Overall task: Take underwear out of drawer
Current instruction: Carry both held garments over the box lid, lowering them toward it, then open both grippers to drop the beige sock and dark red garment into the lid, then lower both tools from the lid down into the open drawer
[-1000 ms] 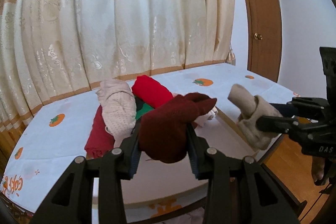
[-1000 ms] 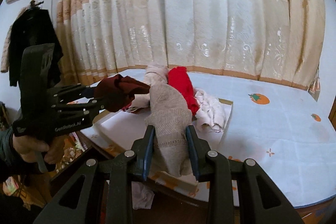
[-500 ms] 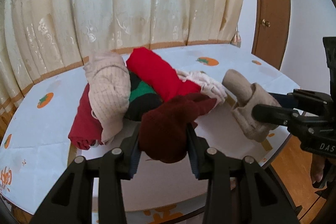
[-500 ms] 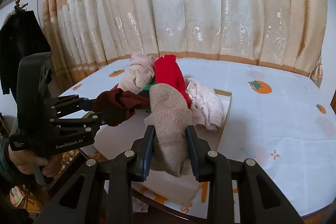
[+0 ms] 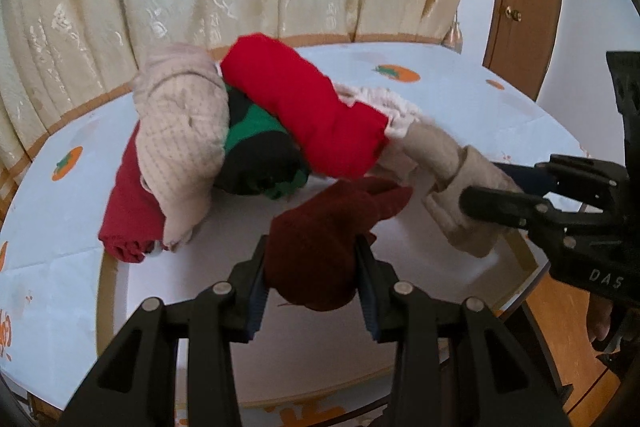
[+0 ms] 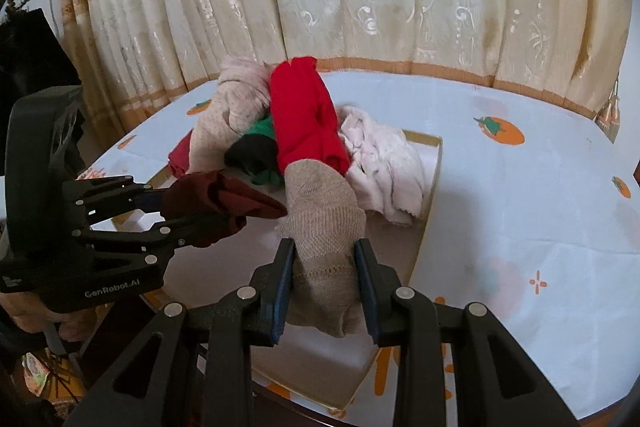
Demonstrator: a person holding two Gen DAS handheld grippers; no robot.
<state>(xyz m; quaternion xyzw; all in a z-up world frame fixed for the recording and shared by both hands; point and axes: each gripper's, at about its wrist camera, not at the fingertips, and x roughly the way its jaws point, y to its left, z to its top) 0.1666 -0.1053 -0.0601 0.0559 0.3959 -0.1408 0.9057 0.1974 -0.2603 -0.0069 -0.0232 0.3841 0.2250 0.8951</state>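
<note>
Maroon roll (image 5: 316, 247): 1, pinched by left tongs (image 5: 312, 281) | beige roll (image 6: 324, 251): 1, pinched by right tongs (image 6: 325, 283)

2 close wrist views angled down, both on the clothes pile (image 5: 256, 131) (image 6: 296, 131).

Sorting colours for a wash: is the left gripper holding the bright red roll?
No, the left gripper clamps a dark maroon garment; the bright red roll lies on the pile.
</note>
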